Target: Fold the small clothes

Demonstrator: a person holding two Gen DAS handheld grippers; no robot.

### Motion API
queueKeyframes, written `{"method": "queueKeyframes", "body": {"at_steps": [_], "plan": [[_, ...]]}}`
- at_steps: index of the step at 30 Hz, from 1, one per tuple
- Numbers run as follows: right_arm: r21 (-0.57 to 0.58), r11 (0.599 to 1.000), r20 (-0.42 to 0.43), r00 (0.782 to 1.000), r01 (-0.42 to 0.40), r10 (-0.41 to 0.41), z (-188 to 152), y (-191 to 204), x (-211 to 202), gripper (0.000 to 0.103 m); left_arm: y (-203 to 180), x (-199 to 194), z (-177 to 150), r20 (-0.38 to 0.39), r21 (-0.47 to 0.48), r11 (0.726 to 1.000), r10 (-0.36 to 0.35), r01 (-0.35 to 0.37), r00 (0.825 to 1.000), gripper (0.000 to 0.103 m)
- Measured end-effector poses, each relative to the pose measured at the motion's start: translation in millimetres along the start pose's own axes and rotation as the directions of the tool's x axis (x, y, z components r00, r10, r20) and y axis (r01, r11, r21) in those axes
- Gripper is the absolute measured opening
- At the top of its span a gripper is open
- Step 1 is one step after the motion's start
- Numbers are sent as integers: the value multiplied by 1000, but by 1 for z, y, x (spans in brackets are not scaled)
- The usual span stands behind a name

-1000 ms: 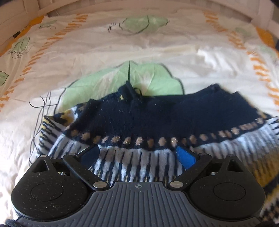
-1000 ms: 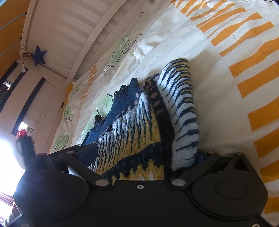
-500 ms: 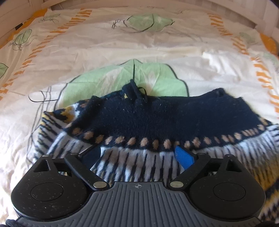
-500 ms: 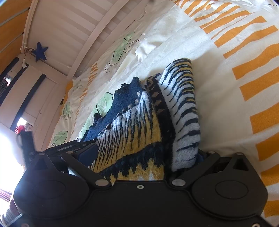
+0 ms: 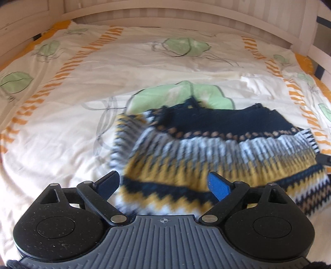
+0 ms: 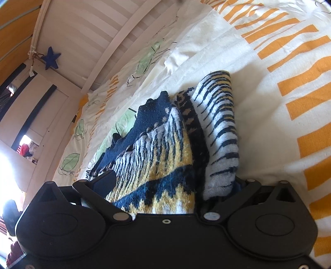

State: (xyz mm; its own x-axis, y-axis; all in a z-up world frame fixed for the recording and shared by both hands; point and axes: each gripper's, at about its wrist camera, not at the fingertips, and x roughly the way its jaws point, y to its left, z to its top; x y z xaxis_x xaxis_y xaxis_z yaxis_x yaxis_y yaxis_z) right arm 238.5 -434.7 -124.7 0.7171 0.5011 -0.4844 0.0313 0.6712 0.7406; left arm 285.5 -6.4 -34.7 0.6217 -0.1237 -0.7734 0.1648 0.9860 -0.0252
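Observation:
A small knitted sweater [image 5: 217, 149] in navy, white and yellow lies folded on the bed. My left gripper [image 5: 164, 184] is open and empty, raised above the sweater's near left edge, with its blue pads apart. My right gripper [image 6: 171, 186] sits low on the bed at the sweater's right side; the bunched sweater [image 6: 165, 149] fills the space between its wide-apart fingers. The right fingertip is hidden under the striped sleeve [image 6: 221, 132]. The tip of the right gripper [image 5: 323, 159] shows at the sweater's right edge in the left wrist view.
The bed cover [image 5: 82, 103] is white with green leaves and orange stripes. A white slatted bed rail [image 5: 165, 18] runs along the far side. In the right wrist view the rail [image 6: 115, 47] and a blue star [image 6: 50, 60] stand at the upper left.
My left gripper has pulled back and lifted off the sweater, so more of the yellow hem shows. The right gripper has stayed in place.

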Motion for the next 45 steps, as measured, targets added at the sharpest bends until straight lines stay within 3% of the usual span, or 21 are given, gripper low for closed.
{"method": "queueKeyframes", "body": {"at_steps": [9,16,17,19,20,22,23,28,33,39,42,45], "plan": [[-72,994,11,997,78,-78,-9,17,2,103,30,-10,-11,60,44,996,73,-76,995,93],[-80,986,-36,988,146,-149,-2,28,10,101,45,-3,-2,43,22,1000,-16,15,999,93],[-98,980,-40,984,171,-175,-2,31,11,97,49,-1,-2,33,6,1000,-23,23,999,93],[-140,966,-46,973,218,-227,-3,40,11,70,58,3,-1,11,-30,998,-47,47,999,93],[-142,966,-54,973,216,-225,-3,43,11,63,62,5,0,-7,-46,998,-52,51,999,93],[-107,977,-68,979,182,-190,-2,47,10,38,71,9,3,-32,-81,994,-70,67,997,93],[-103,973,-62,975,206,-213,-2,53,10,37,75,9,6,-39,-98,993,-77,73,996,93],[-273,895,27,933,353,-360,-9,117,11,33,90,8,15,-53,-130,991,-41,34,998,93],[-402,817,70,903,414,-423,-15,190,30,32,106,0,23,-51,-168,983,-79,70,996,93],[-547,747,51,905,379,-422,-38,256,86,32,123,-12,30,-19,-213,973,-97,91,995,93],[-592,735,4,913,332,-409,-58,276,120,31,132,-16,33,-6,-230,970,-86,82,996,93],[-656,689,-22,905,308,-425,-85,290,153,31,142,-17,34,-7,-256,963,-86,81,996,93]]}}
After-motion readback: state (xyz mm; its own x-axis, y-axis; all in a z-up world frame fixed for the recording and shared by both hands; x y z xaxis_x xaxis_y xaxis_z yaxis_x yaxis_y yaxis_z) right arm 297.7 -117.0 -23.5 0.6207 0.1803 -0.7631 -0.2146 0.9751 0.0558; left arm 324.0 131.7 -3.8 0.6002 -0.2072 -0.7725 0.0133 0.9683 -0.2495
